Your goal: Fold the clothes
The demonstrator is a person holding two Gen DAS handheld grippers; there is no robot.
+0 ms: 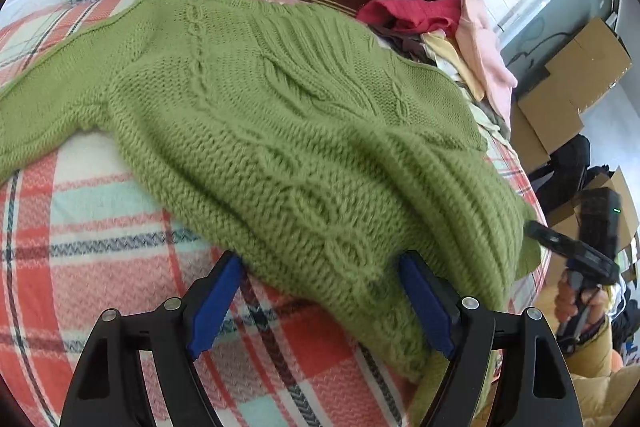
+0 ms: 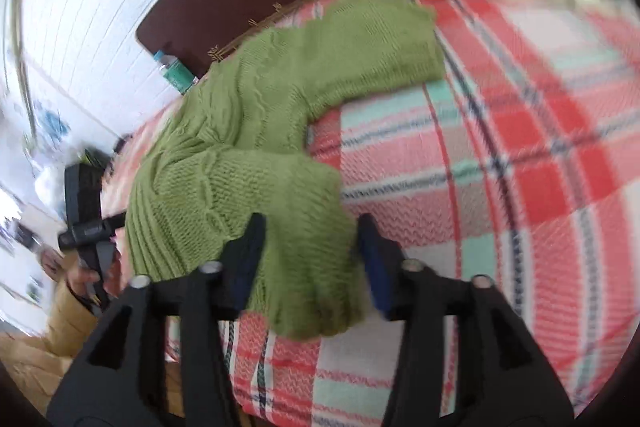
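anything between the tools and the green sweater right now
Nothing visible. The green sweater lies on the plaid blanket; its hem sits between the open left tool, and part of it between the open right tool.

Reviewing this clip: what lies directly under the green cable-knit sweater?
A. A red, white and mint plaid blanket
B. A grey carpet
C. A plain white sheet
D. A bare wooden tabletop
A: in both wrist views the green cable-knit sweater is spread over the red, white and mint plaid blanket, whose checks show on every side of it.
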